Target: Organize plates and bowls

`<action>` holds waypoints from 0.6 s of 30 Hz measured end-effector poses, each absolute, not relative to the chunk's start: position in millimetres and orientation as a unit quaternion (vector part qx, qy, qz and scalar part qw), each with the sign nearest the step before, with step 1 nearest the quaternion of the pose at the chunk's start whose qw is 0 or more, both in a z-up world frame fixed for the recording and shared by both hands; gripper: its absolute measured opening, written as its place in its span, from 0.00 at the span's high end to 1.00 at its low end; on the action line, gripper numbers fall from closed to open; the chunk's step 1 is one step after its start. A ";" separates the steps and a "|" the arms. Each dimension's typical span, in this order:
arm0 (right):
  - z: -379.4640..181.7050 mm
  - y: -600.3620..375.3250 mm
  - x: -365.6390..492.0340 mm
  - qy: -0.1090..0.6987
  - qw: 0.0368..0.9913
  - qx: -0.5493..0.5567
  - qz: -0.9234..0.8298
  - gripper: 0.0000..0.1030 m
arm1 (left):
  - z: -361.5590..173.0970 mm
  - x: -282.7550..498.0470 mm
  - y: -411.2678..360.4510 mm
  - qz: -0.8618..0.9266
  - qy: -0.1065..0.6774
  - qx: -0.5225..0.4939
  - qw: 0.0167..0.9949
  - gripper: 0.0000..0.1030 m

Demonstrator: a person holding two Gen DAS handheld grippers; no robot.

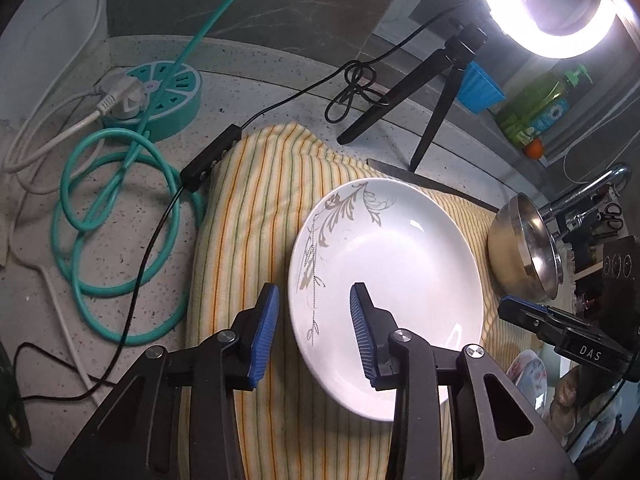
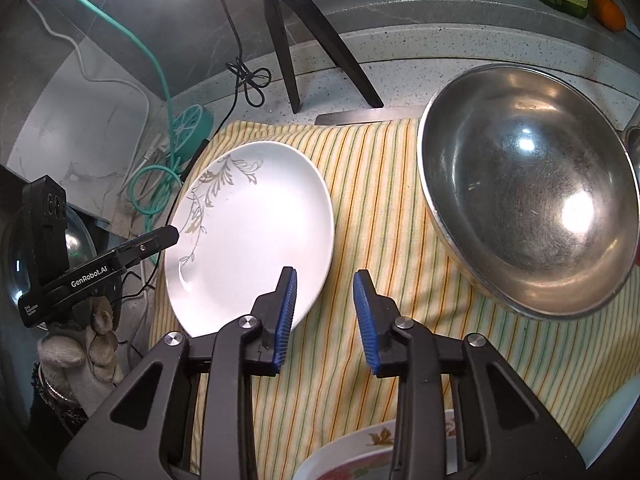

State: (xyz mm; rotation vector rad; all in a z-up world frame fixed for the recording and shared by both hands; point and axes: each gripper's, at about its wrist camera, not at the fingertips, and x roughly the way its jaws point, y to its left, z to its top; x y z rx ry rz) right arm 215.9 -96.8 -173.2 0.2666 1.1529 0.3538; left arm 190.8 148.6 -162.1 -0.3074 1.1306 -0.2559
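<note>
Both grippers spread, empty — left gripper (image 1: 314, 330) over white plate (image 1: 400, 280), right gripper (image 2: 325, 312) nr steel bowl (image 2: 528, 216).

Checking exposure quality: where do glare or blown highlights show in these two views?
Left wrist: ring light blown out top right, soft sheen on white plate. Right wrist: bright hotspots inside steel bowl, lamp glare along top-left edge; both fisheye-curved.

White plate (image 1: 400, 280) with grey leaf sprig; yellow-green striped cloth (image 2: 384, 208); silvery steel bowl (image 2: 528, 184).
</note>
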 end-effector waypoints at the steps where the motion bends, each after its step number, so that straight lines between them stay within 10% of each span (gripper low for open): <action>1: -174.7 -95.4 218.2 0.542 0.815 0.123 0.166 0.70 | -163.0 192.2 149.5 -0.119 0.533 -0.145 0.825 0.67; 18: -200.2 -84.3 239.6 0.573 0.793 0.120 0.171 0.89 | -178.0 207.6 142.6 -0.129 0.552 -0.142 0.811 0.78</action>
